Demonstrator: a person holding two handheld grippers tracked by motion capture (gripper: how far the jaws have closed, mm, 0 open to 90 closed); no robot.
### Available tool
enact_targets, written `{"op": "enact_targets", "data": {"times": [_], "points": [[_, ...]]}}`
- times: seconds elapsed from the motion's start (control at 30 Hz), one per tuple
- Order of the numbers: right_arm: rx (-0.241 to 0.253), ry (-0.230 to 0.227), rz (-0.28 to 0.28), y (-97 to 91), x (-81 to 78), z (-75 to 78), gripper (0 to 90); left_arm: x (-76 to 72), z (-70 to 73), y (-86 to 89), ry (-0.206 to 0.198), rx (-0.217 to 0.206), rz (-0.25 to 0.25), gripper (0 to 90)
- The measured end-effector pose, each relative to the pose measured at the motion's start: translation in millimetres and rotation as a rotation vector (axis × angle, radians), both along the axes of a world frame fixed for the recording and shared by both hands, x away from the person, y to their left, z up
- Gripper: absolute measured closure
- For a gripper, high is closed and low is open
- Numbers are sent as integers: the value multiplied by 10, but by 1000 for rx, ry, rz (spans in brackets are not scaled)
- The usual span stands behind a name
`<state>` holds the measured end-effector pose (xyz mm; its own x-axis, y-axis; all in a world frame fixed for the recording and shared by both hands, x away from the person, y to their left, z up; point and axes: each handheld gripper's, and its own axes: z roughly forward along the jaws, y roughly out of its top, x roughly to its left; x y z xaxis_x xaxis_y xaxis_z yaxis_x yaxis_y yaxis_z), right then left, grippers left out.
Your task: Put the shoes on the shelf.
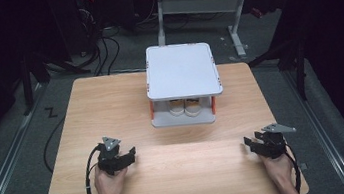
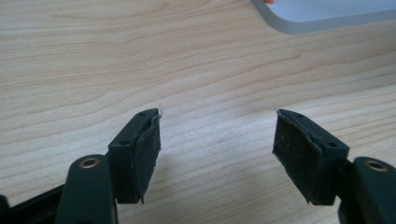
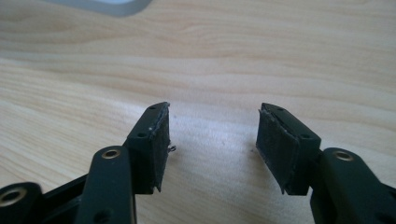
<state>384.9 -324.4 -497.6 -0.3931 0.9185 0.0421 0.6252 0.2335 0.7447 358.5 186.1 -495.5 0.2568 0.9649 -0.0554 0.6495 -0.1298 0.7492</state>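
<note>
A white two-level rack [image 1: 181, 70] with orange posts stands at the table's far middle. A pair of pale shoes [image 1: 184, 108] sits on its lower level. My left gripper [image 1: 128, 154] rests low over the wooden table [image 1: 110, 100] at the front left, held by a hand, jaws open with nothing between them. In the left gripper view, the left gripper [image 2: 218, 113] has bare wood between its pads, and the rack's base corner [image 2: 327, 16] lies ahead. My right gripper [image 1: 249, 143] sits at the front right, also open and holding nothing. In the right gripper view, the right gripper [image 3: 215, 106] is over bare wood.
Bare wood stretches between the two grippers and in front of the rack. Cables [image 1: 103, 50] lie on the floor beyond the table. A white desk frame [image 1: 198, 7] stands farther back. A cable [image 1: 90, 188] trails from the left gripper over the front edge.
</note>
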Motion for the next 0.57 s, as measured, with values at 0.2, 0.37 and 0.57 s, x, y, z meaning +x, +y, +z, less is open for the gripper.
{"op": "enact_targets", "data": {"times": [0.2, 0.37, 0.57], "points": [[-62, -10, 24, 70, -36, -31, 399, -25, -97, -14, -5, 38, 15, 341], [-60, -8, 21, 72, -37, -31, 389, -39, -104, -35, -12, 56, 17, 349], [-61, -7, 25, 76, -34, -32, 370, -45, -104, -37, -11, 54, 21, 344]]}}
